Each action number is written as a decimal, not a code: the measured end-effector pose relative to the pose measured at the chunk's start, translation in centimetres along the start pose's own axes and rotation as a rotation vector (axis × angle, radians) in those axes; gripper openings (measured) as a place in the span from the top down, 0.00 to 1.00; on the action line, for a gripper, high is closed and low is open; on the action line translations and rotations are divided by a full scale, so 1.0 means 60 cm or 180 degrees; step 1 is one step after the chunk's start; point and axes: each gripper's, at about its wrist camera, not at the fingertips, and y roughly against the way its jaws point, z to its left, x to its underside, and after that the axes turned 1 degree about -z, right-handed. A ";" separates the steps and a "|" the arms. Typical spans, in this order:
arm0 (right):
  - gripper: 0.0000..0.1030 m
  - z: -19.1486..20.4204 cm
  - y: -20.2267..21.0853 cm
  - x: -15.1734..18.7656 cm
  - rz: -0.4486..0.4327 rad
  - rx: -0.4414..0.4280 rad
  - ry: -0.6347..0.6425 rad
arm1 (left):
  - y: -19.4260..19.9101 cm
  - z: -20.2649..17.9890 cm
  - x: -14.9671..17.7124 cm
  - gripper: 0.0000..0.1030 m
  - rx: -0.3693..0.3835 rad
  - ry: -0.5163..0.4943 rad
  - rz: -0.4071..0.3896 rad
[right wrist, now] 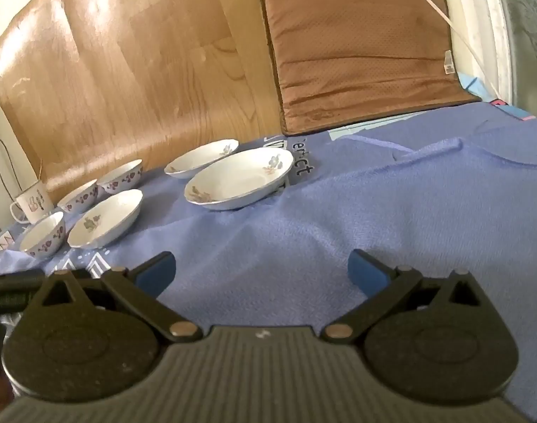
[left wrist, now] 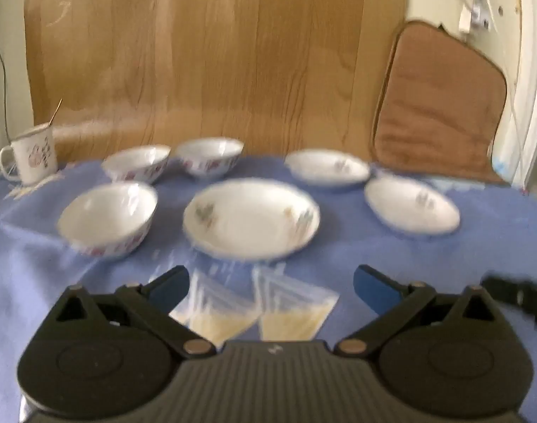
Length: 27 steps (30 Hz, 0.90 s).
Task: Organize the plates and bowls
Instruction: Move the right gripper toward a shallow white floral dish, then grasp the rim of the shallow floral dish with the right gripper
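Note:
Three white floral plates lie on the blue cloth: a centre plate (left wrist: 250, 218), a far plate (left wrist: 326, 167) and a right plate (left wrist: 411, 208). Left of them stand three white bowls with red-purple flowers: a near bowl (left wrist: 108, 218) and two far bowls (left wrist: 136, 164) (left wrist: 210, 157). My left gripper (left wrist: 268, 282) hovers open in front of the centre plate, holding nothing. My right gripper (right wrist: 261, 271) is open over bare cloth, with the nearest plate (right wrist: 238, 178) ahead to the left and the bowls (right wrist: 42, 234) far left.
A white mug (left wrist: 30, 158) with a stick in it stands at the far left. A wooden board (left wrist: 215, 53) and a brown cushion (right wrist: 360, 46) lean behind the table. The blue cloth (right wrist: 391, 211) is wrinkled on the right. A white cable (right wrist: 444, 17) hangs at the right.

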 end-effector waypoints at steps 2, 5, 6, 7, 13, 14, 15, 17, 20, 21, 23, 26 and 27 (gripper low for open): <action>0.02 -0.004 0.003 0.000 -0.0028 0.0002 -0.0049 | -0.013 -0.012 -0.007 0.00 -0.0007 -0.0030 -0.0054; 0.14 -0.006 0.005 0.002 -0.0063 0.0008 -0.0095 | -0.034 -0.027 0.001 0.03 0.0086 -0.0116 0.0024; 0.20 -0.005 0.003 0.003 -0.0058 0.0012 -0.0096 | -0.035 -0.031 0.002 0.04 0.0061 -0.0144 0.0027; 0.25 -0.008 0.005 0.003 -0.0064 0.0016 -0.0093 | -0.032 -0.029 0.002 0.04 0.0068 -0.0126 -0.0019; 0.64 -0.012 0.007 -0.005 -0.0105 -0.0035 -0.0115 | -0.026 -0.012 0.009 0.06 0.0205 0.0055 -0.0073; 0.66 -0.015 0.007 -0.011 -0.0140 -0.0049 -0.0134 | -0.025 -0.010 0.009 0.06 0.0216 0.0075 -0.0086; 0.67 -0.014 0.006 -0.025 -0.0206 -0.0025 -0.0132 | -0.024 -0.010 0.010 0.06 0.0226 0.0086 -0.0106; 0.67 -0.011 -0.006 -0.052 -0.0255 0.0022 -0.0039 | -0.023 -0.014 0.007 0.08 0.0237 0.0088 -0.0143; 0.67 -0.010 -0.045 -0.086 -0.0226 0.0056 0.0037 | -0.020 -0.015 0.008 0.12 0.0266 0.0067 -0.0190; 0.66 -0.010 -0.062 -0.095 -0.0191 0.0094 0.0063 | -0.020 -0.015 0.008 0.12 0.0272 0.0067 -0.0194; 0.66 -0.015 -0.105 -0.109 -0.0068 0.0185 0.0053 | -0.020 -0.014 0.008 0.12 0.0291 0.0078 -0.0204; 0.66 -0.034 -0.151 -0.109 0.0125 0.0268 -0.0105 | -0.020 -0.012 0.007 0.13 0.0316 0.0107 -0.0213; 0.67 -0.039 -0.161 -0.105 0.0199 0.0258 -0.0152 | -0.020 -0.012 0.007 0.13 0.0320 0.0110 -0.0215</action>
